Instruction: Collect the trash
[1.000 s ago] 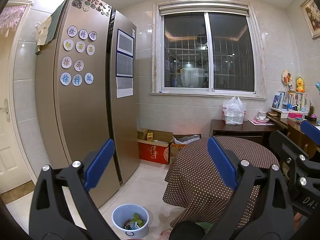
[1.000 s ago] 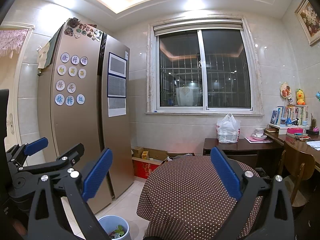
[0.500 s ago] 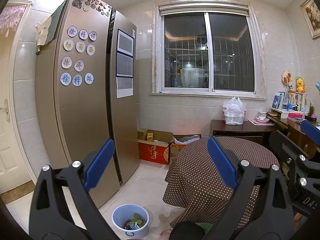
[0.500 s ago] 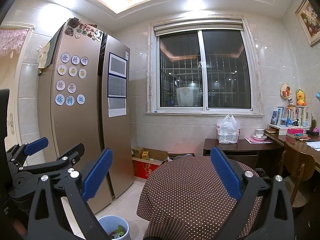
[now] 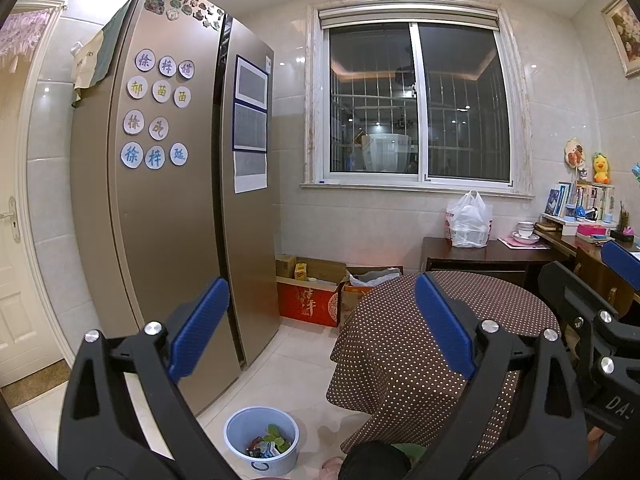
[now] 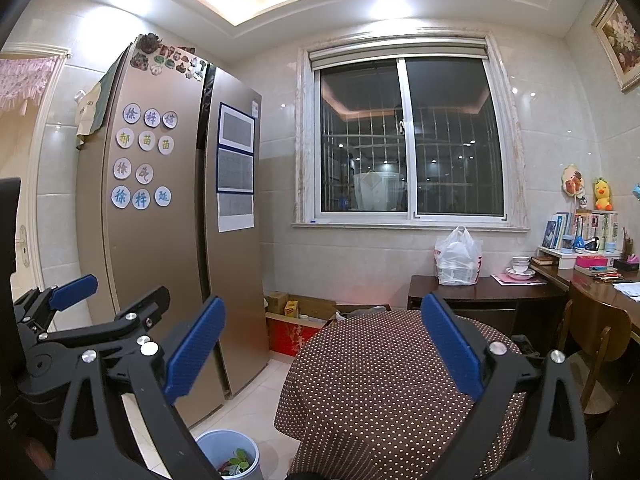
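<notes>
- Trash bin point(image 5: 262, 438) on the floor tiles, low in the left wrist view between fridge point(image 5: 168, 200) and dotted round table point(image 5: 440, 340); scraps lie inside. Left gripper point(image 5: 320, 320) gapes wide, empty.
- Right wrist view: right gripper point(image 6: 320, 344) wide, empty, above the table; bin at bottom left.

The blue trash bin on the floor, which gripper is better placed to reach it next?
Probably the left gripper. The blue trash bin shows whole just below its open jaws. From the right gripper, also open and empty, the bin sits cut off at the lower left.
</notes>
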